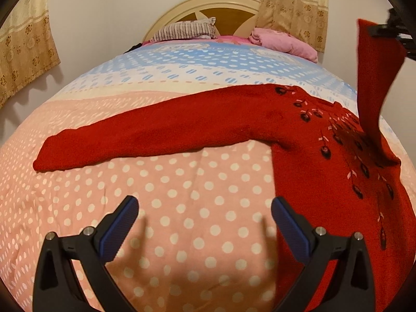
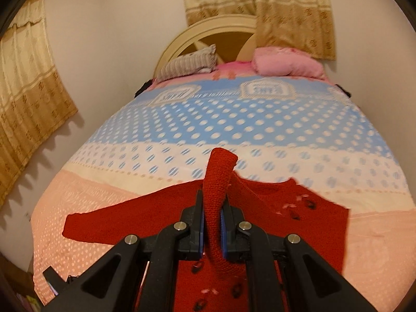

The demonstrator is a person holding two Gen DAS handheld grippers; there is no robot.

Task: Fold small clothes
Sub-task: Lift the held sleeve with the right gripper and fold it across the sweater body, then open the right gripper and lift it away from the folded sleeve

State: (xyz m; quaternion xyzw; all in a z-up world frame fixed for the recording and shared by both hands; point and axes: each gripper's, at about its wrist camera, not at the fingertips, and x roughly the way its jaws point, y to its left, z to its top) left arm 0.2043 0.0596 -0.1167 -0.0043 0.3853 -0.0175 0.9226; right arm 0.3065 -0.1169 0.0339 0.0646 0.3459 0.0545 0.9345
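A small red knitted sweater (image 1: 312, 140) with dark embroidered flowers lies flat on the bed. Its left sleeve (image 1: 135, 135) stretches out to the left. My left gripper (image 1: 204, 208) is open and empty, low over the pink dotted sheet just left of the sweater's body. My right gripper (image 2: 211, 202) is shut on the right sleeve (image 2: 217, 182) and holds it lifted above the sweater's body (image 2: 299, 208). In the left wrist view that raised sleeve (image 1: 374, 78) hangs from the right gripper (image 1: 390, 30) at the upper right.
The bed sheet (image 1: 182, 187) is pink with white dots near me and blue and white farther away (image 2: 234, 122). A striped pillow (image 1: 184, 30) and a pink pillow (image 1: 286, 41) lie by the headboard (image 1: 221, 2). Curtains (image 2: 31, 91) hang on the left and back walls.
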